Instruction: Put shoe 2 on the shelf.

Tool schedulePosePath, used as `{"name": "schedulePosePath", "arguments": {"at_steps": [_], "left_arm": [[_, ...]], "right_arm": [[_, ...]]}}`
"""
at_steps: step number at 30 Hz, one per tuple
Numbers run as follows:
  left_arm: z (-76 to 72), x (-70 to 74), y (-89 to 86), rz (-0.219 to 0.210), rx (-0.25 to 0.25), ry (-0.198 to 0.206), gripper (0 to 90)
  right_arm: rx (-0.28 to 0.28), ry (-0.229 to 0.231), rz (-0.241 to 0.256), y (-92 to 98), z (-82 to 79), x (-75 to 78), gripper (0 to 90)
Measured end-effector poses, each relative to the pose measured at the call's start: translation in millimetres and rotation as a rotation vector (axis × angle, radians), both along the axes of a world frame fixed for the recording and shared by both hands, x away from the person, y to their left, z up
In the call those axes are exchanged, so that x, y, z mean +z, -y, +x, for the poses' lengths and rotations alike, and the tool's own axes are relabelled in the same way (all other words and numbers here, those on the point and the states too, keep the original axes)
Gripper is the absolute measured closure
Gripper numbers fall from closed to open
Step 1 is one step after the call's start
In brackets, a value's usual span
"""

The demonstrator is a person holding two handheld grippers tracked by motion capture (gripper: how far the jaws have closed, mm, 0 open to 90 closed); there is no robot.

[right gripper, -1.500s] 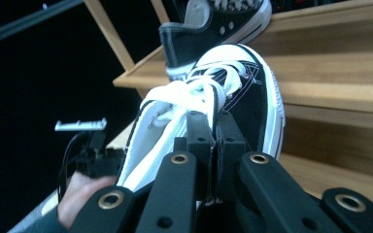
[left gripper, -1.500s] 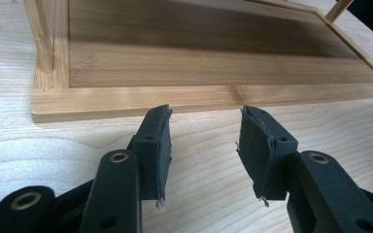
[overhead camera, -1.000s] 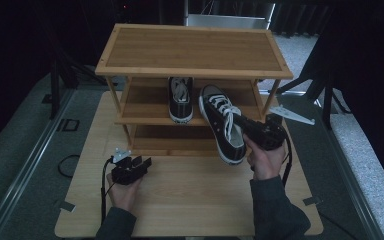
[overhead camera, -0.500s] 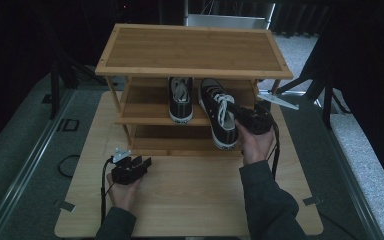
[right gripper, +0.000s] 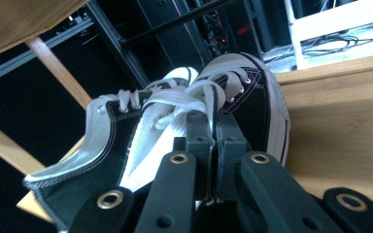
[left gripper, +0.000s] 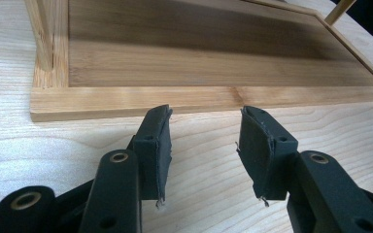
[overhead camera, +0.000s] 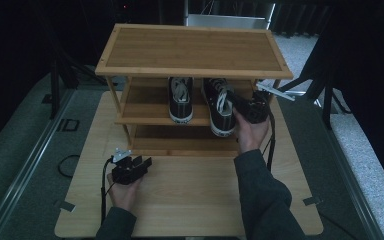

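Note:
A three-tier bamboo shoe rack [overhead camera: 195,47] stands on the table. On its middle shelf sit two black canvas sneakers with white laces and soles: the left sneaker [overhead camera: 180,99] and the right sneaker [overhead camera: 218,106]. My right gripper [overhead camera: 236,102] is shut on the side collar of the right sneaker [right gripper: 175,131], which rests on the shelf beside the other one. My left gripper [overhead camera: 141,164] lies low on the table in front of the rack's bottom shelf [left gripper: 204,63], open with nothing between its fingers [left gripper: 156,145].
The light wooden table [overhead camera: 180,200] has free room in front of the rack. A rack post [left gripper: 41,34] rises at the bottom shelf's left corner. Dark floor, cables and stands surround the table.
My right gripper has carried the right sneaker up and back onto the middle shelf, next to the left sneaker. The left gripper has stayed put.

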State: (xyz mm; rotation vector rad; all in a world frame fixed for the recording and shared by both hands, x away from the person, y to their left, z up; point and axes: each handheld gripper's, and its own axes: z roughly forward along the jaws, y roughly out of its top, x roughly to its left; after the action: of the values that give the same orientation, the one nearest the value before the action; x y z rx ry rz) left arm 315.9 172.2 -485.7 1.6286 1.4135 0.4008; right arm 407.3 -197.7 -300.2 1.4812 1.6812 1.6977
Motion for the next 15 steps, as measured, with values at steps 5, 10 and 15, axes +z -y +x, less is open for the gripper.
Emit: {"name": "schedulePosePath", "arguments": {"at_steps": [5, 10, 15], "left_arm": [[0.1, -0.2, 0.6, 0.002, -0.001, 0.001, 55.3], [-0.1, 0.0, 0.1, 0.001, -0.001, 0.001, 55.3], [0.2, 0.0, -0.2, -0.004, 0.001, 0.002, 55.3]], "right_arm": [[-0.023, -0.008, -0.009, -7.0, 10.9, -2.7, 87.7], [-0.031, -0.001, -0.026, -14.6, 22.2, -6.6, 87.7], [-0.054, -0.004, -0.012, -21.3, 29.0, -9.4, 87.7]]}}
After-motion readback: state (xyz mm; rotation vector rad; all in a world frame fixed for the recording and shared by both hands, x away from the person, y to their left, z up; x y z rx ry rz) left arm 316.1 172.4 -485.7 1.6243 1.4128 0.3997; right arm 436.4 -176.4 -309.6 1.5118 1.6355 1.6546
